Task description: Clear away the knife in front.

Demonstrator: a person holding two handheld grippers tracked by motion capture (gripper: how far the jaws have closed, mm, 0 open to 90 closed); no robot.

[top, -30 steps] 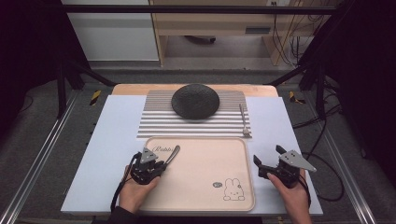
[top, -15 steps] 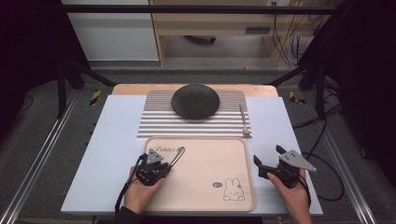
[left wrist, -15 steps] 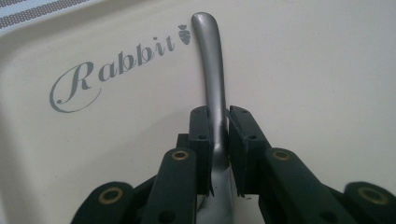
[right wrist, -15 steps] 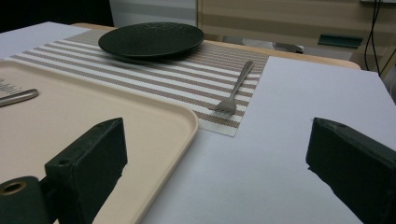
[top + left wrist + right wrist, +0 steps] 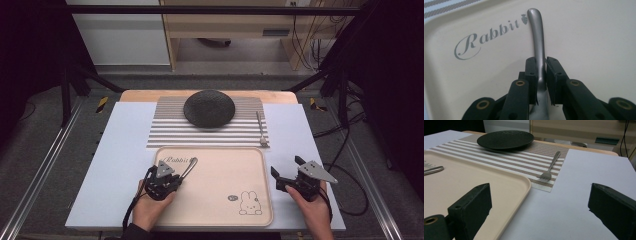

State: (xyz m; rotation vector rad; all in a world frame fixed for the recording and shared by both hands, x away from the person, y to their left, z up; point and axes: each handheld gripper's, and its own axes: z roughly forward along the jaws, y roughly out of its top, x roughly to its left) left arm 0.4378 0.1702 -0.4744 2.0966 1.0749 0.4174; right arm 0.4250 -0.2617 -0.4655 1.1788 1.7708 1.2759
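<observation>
Since a second ago, the left gripper point(image 5: 172, 176) has been carried a little rightward over the tray point(image 5: 220, 170). Its jaws are pinched on a metal handle point(image 5: 537, 37), held low above the tray near the "Rabbit" lettering. The right gripper point(image 5: 287, 170) is kept just beside the tray's right edge, jaws spread wide. Farther off, a fork point(image 5: 550, 168) and black plate point(image 5: 505, 138) are seen on the striped mat point(image 5: 165, 131).

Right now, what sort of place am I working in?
Probably a lab bench staged as a dining table: a striped placemat with a dark plate and fork, a rabbit tray, all inside a metal frame with loose cables.
</observation>
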